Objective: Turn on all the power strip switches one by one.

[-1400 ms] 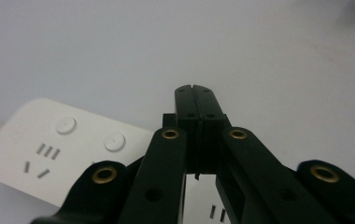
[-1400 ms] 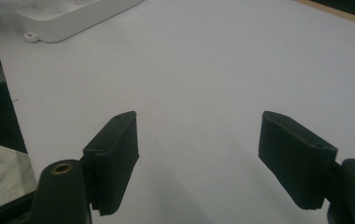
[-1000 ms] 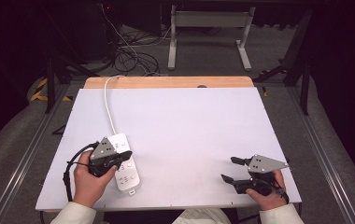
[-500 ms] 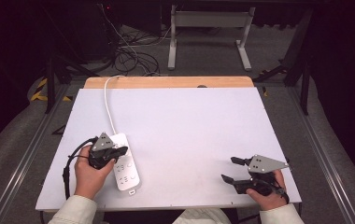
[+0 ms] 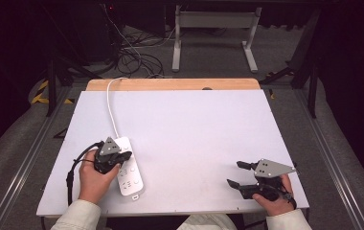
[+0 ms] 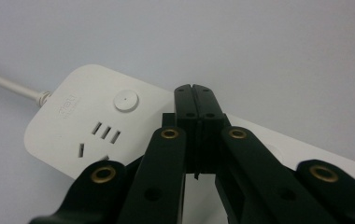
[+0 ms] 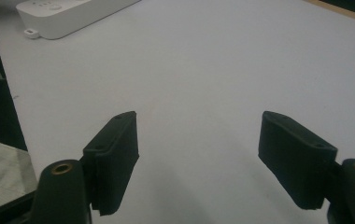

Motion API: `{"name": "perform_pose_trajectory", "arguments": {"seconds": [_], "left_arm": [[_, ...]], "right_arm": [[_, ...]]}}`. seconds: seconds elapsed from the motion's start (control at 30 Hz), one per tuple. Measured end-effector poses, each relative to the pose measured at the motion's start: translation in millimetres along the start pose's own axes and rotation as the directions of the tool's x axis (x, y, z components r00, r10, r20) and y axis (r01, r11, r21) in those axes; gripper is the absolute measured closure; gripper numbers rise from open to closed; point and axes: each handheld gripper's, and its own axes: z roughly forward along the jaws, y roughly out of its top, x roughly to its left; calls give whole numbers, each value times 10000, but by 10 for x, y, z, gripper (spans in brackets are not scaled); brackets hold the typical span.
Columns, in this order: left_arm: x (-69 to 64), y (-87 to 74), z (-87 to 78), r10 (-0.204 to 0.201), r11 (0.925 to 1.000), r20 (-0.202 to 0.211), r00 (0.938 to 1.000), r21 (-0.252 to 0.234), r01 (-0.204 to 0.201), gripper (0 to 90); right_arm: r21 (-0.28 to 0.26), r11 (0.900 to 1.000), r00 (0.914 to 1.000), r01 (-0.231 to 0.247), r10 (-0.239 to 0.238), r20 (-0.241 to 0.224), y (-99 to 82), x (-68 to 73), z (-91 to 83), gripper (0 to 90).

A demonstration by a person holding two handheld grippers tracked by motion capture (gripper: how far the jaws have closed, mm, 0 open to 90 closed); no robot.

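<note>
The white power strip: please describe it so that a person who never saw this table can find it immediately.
Look at the white table, near its front left corner, next to the person's left hand. The power strip lies flat there, under the shut fingers of the left gripper. It is the only white block with sockets, a round button and a white cable running to the far edge.

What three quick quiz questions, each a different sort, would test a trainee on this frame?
1. True or false: the left tool is shut, its jaws pressed together over the white power strip.
2. Multiple choice: the right tool is (a) gripping the strip's cable, (b) open over bare table, (c) shut on a plug.
3. Fill in: the strip's white cable runs toward the table's ____ edge.

Key: 1 true; 2 b; 3 far, over the wooden strip.
</note>
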Motion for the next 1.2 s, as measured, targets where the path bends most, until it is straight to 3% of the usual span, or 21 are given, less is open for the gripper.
{"name": "perform_pose_trajectory", "arguments": {"seconds": [0.4, 0.8, 1.2], "left_arm": [[15, -21, 16, -303, 9994, 219, 9993, -136, 306, 900], [23, -35, 30, -91, 9998, 75, 9999, -186, 92, 900], [25, -48, 42, -264, 9995, 155, 9995, -196, 267, 900]], "right_arm": [[-5, 10000, 10000, 3, -3, -12, 0, 2, -5, 294], [-15, 10000, 10000, -1, 0, -16, 2, 7, -2, 294], [-3, 10000, 10000, 0, 0, -17, 3, 10, -2, 294]]}}
